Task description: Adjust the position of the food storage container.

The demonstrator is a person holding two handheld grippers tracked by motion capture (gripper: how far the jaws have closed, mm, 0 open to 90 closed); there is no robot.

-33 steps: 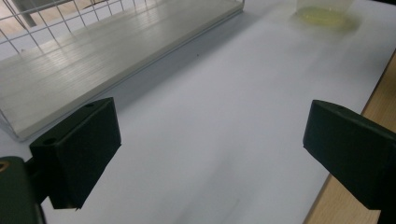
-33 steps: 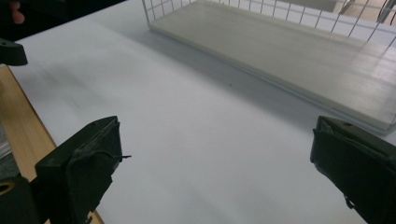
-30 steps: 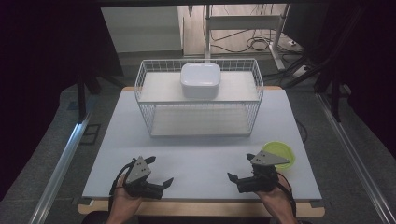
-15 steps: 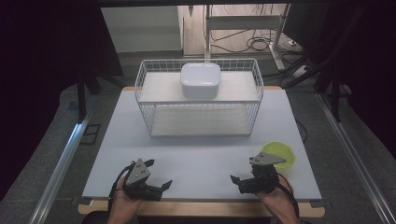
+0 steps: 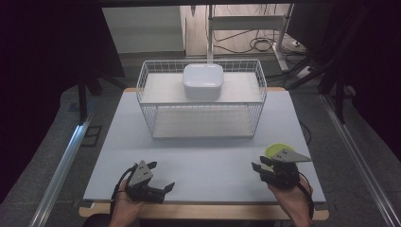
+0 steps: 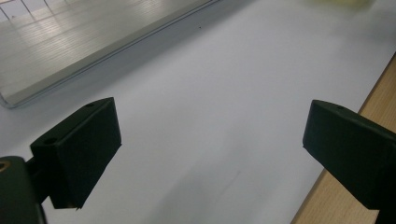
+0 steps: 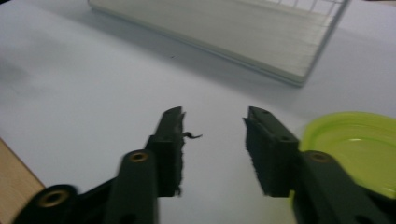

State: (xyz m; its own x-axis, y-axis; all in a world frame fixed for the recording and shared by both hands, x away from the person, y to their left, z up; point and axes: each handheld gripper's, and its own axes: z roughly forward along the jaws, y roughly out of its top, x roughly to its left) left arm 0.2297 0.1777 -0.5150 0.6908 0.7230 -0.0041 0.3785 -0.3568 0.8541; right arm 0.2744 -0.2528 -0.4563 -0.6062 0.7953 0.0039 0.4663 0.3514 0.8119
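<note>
- A pale grey table (image 5: 208,156) with a wooden front edge fills the middle of a dark room; its near half lies bare between the two hands.
- A white wire basket (image 5: 142,90) stands at the far middle of the table, well apart from both grippers, with a white lidded box (image 5: 203,81) on its upper shelf.
- The left gripper (image 5: 158,188) rests at the near left edge, jaws wide apart with nothing between them.
- The right gripper (image 7: 212,126) sits at the near right; its jaws have just been closing and stand partly open, with only bare table between them.
- A round lime dish (image 7: 359,149) lies flat just beside the right gripper's right jaw, close to the table's right edge; being round, it has no long axis.
- Nothing stands between the grippers and the basket.
</note>
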